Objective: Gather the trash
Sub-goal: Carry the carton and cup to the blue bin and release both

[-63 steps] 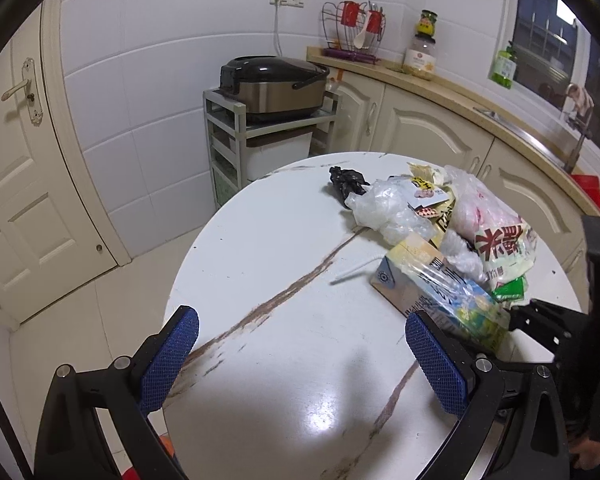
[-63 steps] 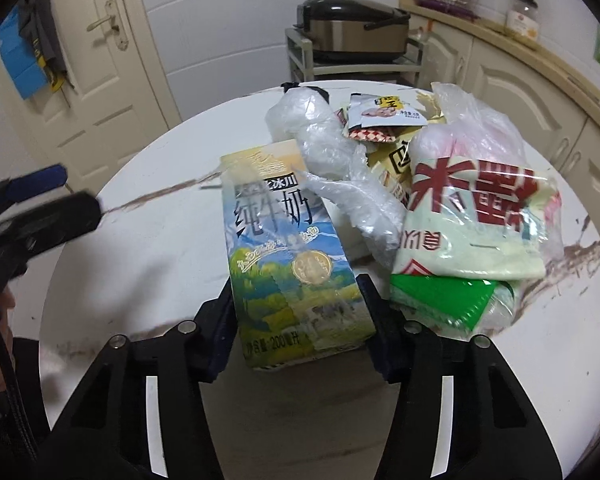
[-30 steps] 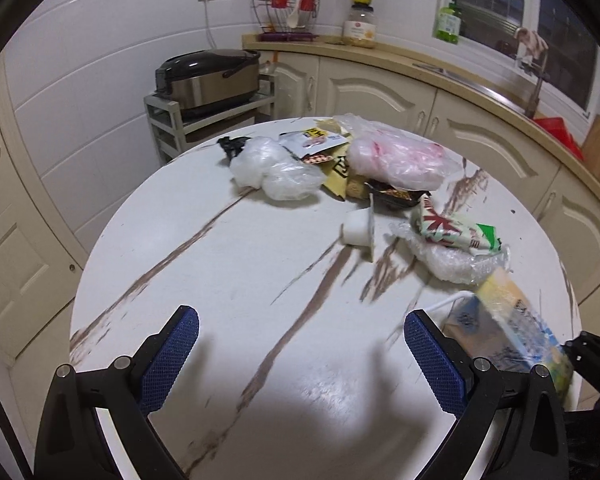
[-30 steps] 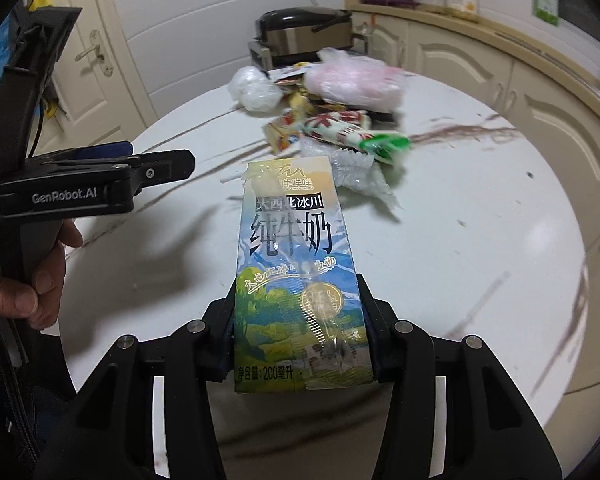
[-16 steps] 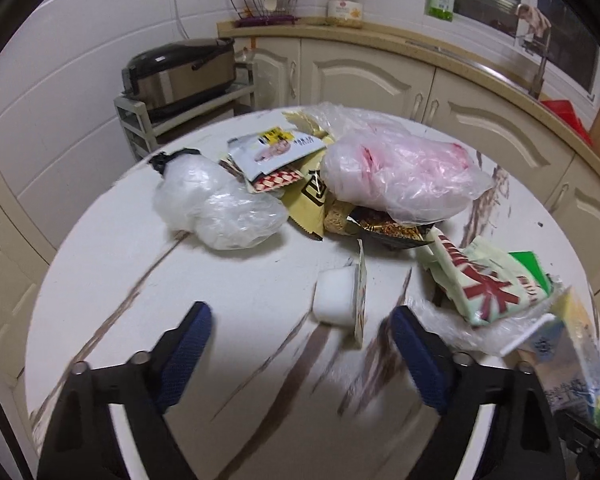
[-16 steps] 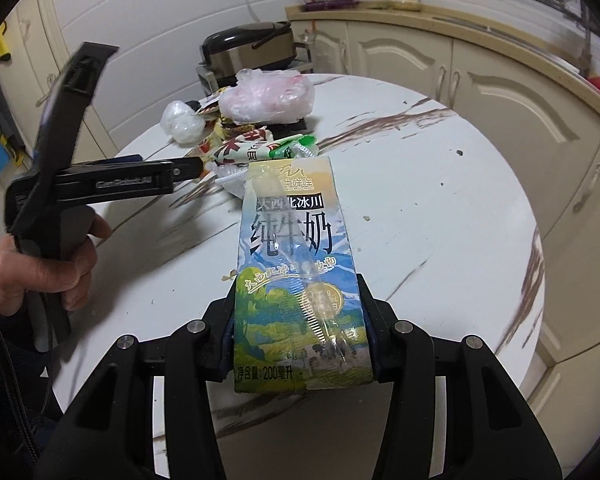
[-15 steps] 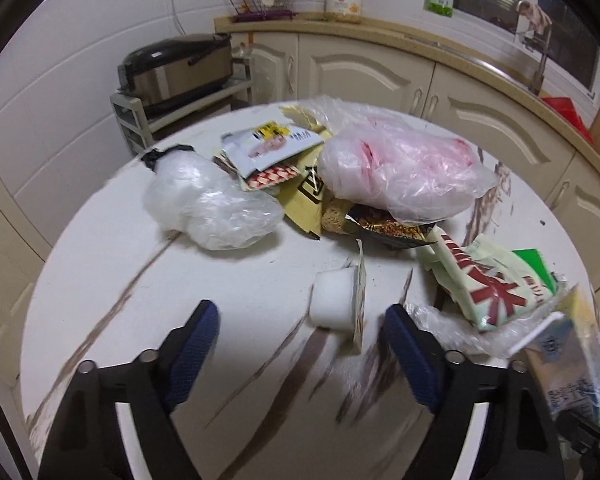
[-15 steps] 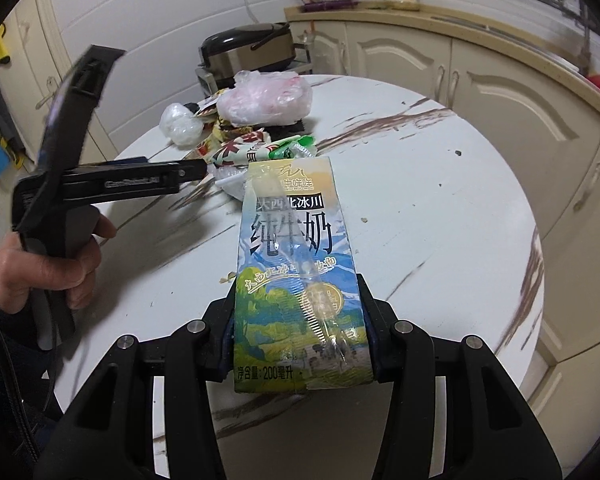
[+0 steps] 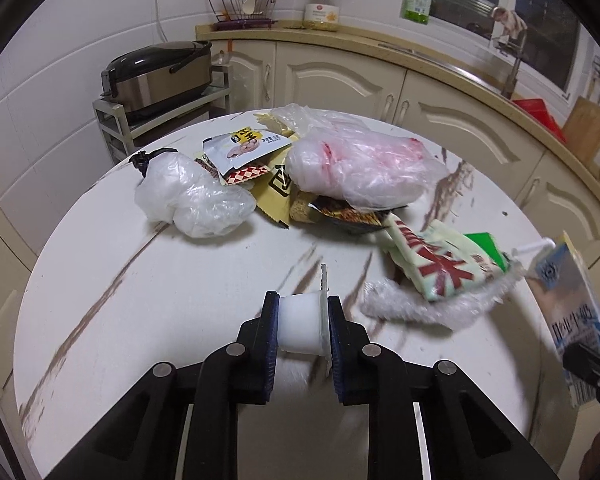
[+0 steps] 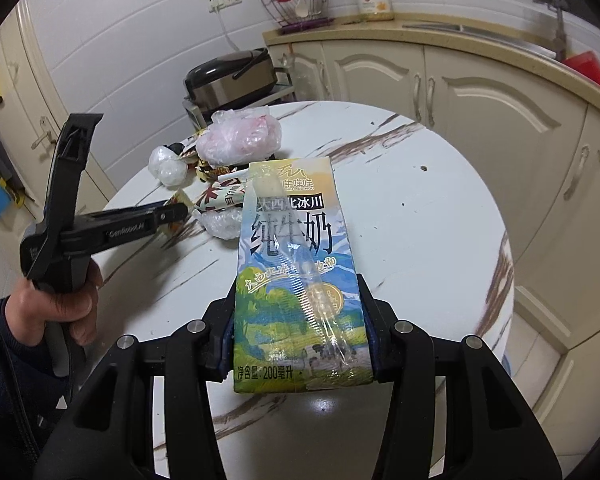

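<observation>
Since half a second earlier, the left gripper [image 9: 303,322] has closed its jaws on the small white plastic cup [image 9: 300,322], low over the marble-veined round table [image 9: 140,300]. Right gripper [image 10: 300,344], jaws narrow, holds the glossy rectangular milk carton [image 10: 296,280] above the table. Judged step: second pickup just secured; next, lift and carry both to a bin, unseen. Crinkled bags and wrappers [image 9: 364,168] remain.

Wrappers [image 9: 444,264] behind cup [image 9: 300,322], seemingly.

"纯牛奶", "200毫升" on milk carton [image 10: 298,280]
</observation>
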The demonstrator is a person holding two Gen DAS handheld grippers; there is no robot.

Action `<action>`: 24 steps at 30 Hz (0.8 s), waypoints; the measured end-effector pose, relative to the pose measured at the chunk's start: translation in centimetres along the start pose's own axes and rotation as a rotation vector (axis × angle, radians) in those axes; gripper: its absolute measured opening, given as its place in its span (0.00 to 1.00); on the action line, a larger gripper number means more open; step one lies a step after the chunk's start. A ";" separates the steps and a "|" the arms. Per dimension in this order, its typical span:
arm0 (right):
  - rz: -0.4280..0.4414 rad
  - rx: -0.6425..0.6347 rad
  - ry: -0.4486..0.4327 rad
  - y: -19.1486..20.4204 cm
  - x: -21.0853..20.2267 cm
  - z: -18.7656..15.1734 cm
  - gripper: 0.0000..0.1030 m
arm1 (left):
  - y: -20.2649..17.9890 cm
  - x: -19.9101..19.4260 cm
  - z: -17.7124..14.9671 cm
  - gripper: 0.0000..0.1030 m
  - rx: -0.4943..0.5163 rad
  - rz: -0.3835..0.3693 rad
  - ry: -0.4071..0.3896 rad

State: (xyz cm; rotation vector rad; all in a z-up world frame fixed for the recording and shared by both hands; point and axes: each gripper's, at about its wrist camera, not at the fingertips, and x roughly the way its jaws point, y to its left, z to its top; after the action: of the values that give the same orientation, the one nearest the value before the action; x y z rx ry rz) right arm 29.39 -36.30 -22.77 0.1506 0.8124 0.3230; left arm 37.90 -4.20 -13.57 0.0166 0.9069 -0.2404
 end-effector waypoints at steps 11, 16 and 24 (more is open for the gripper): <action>0.014 0.020 -0.086 -0.1 -3.2 0.4 0.44 | -3.7 -7.1 -1.4 0.18 0.041 -0.032 -0.099; -0.008 0.040 -0.146 -1.4 -5.6 0.8 0.44 | -7.3 -9.7 -0.9 0.18 0.106 -0.072 -0.145; -0.085 0.082 -0.231 -5.2 -9.8 1.3 0.44 | -15.3 -10.7 0.2 0.18 0.224 -0.162 -0.182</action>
State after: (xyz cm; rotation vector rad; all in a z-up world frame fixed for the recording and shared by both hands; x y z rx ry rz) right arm 25.17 -44.52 -16.46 0.2255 0.6020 0.1876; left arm 28.48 -16.97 -3.77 0.1273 0.6975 -0.4865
